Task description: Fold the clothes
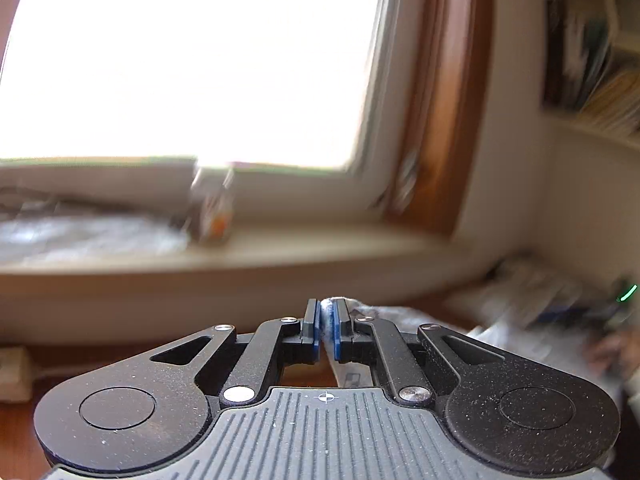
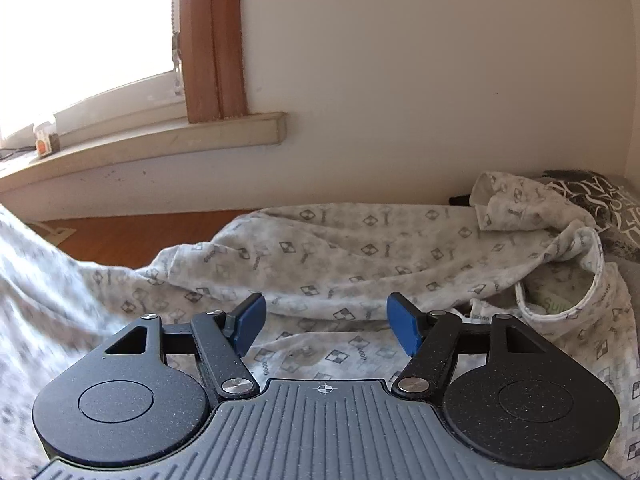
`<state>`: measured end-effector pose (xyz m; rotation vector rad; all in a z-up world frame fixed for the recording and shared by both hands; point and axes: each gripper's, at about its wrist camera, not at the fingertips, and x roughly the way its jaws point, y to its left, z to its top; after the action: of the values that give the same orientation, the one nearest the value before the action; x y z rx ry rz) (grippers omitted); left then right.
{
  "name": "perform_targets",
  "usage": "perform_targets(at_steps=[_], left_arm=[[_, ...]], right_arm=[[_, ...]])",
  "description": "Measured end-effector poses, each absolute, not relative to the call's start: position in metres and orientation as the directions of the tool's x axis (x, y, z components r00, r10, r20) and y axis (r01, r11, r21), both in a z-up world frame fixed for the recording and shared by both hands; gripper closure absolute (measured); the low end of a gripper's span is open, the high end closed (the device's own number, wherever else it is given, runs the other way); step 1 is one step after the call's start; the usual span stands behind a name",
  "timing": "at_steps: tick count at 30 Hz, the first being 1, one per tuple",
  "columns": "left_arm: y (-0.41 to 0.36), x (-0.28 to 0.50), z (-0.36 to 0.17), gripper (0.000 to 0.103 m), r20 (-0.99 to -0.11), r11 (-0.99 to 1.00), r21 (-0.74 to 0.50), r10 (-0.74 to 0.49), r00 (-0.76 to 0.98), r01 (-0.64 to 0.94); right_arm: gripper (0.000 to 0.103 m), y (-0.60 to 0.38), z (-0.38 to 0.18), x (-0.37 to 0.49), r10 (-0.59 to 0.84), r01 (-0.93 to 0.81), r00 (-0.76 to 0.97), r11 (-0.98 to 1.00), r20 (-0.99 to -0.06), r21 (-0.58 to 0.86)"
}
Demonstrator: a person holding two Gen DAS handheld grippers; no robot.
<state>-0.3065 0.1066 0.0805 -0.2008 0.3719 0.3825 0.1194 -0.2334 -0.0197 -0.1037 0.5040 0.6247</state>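
A lived-in home room: a bright window with a brown wooden frame [image 2: 210, 40] and worn cream sill [image 2: 160, 140], plain cream wall [image 2: 400, 60], orange-brown wooden floor [image 2: 132, 236], blurred bookshelves [image 1: 604, 60], and a rumpled white patterned garment [image 2: 360, 256].

Window sill [image 2: 160, 140], wooden frame [image 2: 212, 40], bookshelf [image 1: 600, 72]

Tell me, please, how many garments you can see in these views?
2. A white patterned garment lies spread before the open right gripper, its edge pinched in the left gripper. A dark lettered one lies behind it at right. Others may be hidden.
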Motion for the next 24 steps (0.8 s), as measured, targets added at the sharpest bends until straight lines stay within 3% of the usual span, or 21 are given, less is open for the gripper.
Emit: perform_targets(at_steps=[10,16,24], left_arm=[[0.111,-0.291,0.043,0.096,-0.470,0.911,-0.133,0.289,0.834,-0.391],[0.111,-0.287,0.030,0.096,-0.490,0.914,-0.151,0.261,0.832,-0.376],[0.110,-0.288,0.023,0.096,-0.491,0.917,-0.164,0.244,0.836,-0.364]], right_arm=[[0.030,-0.226,-0.023,0.122,0.524,-0.599,0.673,0.800,-0.522,0.031],[0.031,-0.216,-0.022,0.111,0.495,-0.603,0.711,0.795,-0.500,-0.069],[0.032,-0.166,0.000,0.094,0.616,-0.741,0.632,0.657,-0.471,-0.135]])
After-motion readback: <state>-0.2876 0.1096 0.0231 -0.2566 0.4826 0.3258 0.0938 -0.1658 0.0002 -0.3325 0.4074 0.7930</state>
